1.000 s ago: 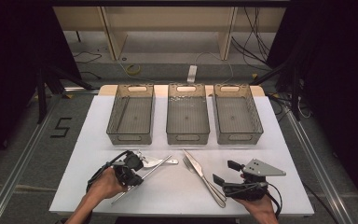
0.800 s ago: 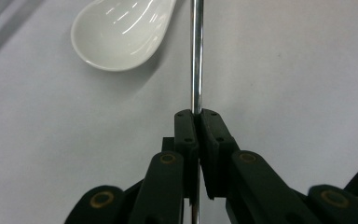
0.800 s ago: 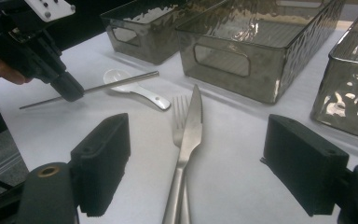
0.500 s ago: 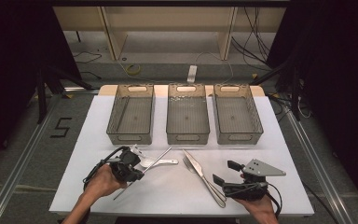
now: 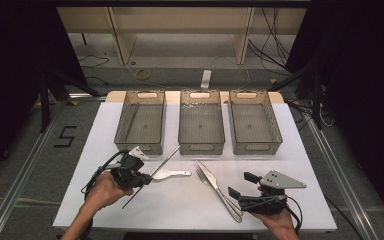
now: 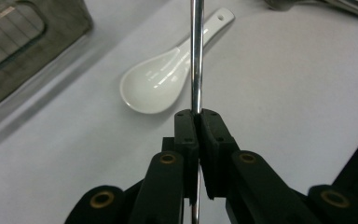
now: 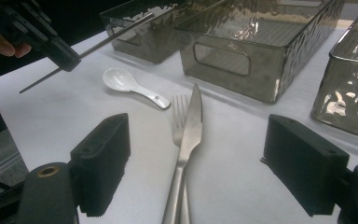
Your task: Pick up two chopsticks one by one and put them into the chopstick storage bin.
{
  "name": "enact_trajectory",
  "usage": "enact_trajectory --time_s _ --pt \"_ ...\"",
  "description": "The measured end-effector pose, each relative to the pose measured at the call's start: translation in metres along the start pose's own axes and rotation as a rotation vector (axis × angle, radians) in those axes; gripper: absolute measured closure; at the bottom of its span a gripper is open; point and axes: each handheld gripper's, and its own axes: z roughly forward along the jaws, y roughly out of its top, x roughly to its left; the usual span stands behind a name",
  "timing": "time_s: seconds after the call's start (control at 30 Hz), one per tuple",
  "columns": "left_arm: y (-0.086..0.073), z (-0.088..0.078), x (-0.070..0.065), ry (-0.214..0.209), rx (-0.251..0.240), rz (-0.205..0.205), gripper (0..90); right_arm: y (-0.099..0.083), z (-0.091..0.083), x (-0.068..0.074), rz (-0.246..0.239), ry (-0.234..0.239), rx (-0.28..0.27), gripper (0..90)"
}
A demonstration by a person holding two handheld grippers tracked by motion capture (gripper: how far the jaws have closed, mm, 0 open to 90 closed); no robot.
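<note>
My left gripper (image 5: 141,178) (image 6: 196,117) is shut on a thin metal rod (image 5: 166,160) (image 6: 196,56) and holds it slanted above the white tabletop. Just beyond its jaws lies a white ceramic spoon (image 5: 169,174) (image 6: 161,84). The right gripper view shows that left gripper (image 7: 61,52) with the rod (image 7: 116,32) sticking out both sides. My right gripper (image 5: 243,184) (image 7: 200,156) stands open low over the table at the front right. A steak knife (image 5: 221,188) (image 7: 191,126) and a fork (image 5: 204,176) (image 7: 179,112) lie side by side between its jaws, untouched.
Three smoky transparent bins stand in a row at the back of the white table (image 5: 180,210): left bin (image 5: 140,148), middle bin (image 5: 201,148), right bin (image 5: 256,148). All three look empty. The floor and dark drapes surround the table.
My left gripper has lifted with the rod and shifted slightly away from the table's front edge. The right gripper, spoon, knife and fork have stayed put.
</note>
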Motion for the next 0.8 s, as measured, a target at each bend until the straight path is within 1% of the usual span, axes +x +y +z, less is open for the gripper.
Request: enact_trajectory --time_s 0.13,0.27,0.4,0.57,0.73,0.8 --pt "0.002 -0.002 0.009 -0.010 -0.025 -0.026 85.4 0.000 0.000 0.000 0.006 -0.002 0.002 23.6" --pt "0.005 -0.006 0.016 -0.002 -0.057 -0.041 85.4 -0.001 0.001 -0.001 0.011 -0.002 0.006 23.6" --pt "0.011 -0.007 0.025 0.006 -0.070 -0.049 85.4 -0.001 0.001 0.000 0.011 -0.002 0.010 23.6" --pt "0.018 -0.009 0.036 0.008 -0.094 -0.073 85.4 -0.002 0.001 -0.001 0.013 -0.005 0.009 23.6" --pt "0.027 -0.015 0.045 0.022 -0.127 -0.091 85.4 -0.002 0.001 -0.001 0.016 -0.006 0.008 23.6" --pt "0.032 -0.018 0.048 0.028 -0.137 -0.090 85.4 -0.002 0.001 -0.001 0.013 -0.005 0.011 23.6"
